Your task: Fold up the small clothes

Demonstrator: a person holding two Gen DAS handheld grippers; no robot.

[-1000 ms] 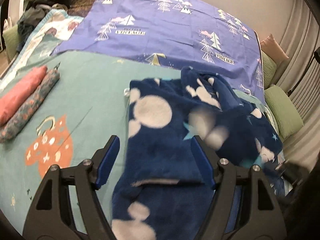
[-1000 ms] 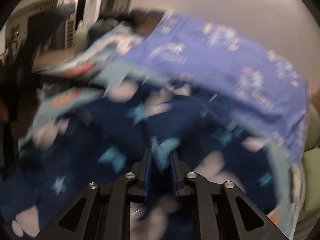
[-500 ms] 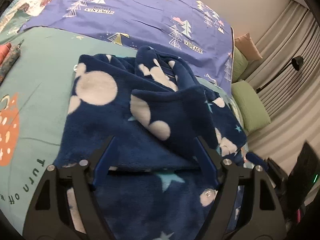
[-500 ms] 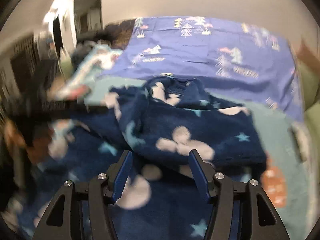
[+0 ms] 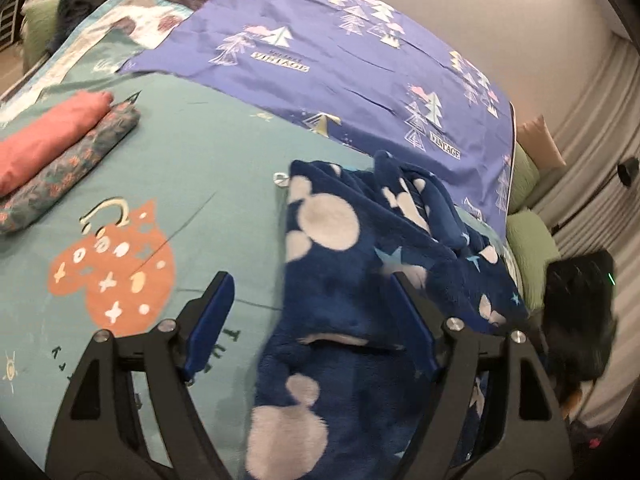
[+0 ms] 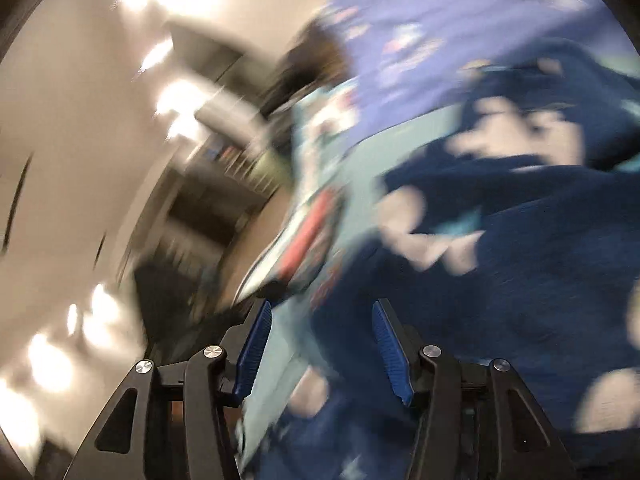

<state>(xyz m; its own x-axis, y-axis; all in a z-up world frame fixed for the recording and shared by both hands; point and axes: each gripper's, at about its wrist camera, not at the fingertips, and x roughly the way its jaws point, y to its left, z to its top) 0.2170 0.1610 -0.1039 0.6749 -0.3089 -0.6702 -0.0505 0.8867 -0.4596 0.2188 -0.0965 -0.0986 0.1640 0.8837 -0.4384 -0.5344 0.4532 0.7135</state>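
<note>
The navy fleece garment with the pale mouse-head blobs and little stars is lying on the teal bedsheet, partly folded, with one layer doubled over the lower part and a bunched-up bit at the far end. The left gripper hangs over its near edge with jaws spread wide; fleece sits under the gap, but the blue pads aren't pinching it. The right gripper view is super blurry and tilted: jaws apart but closing, nothing clamped, the same fleece in front of them. Off to the left, well apart, a pink roll touches a floral roll. A purple tree-print sheet lies beyond.
</note>
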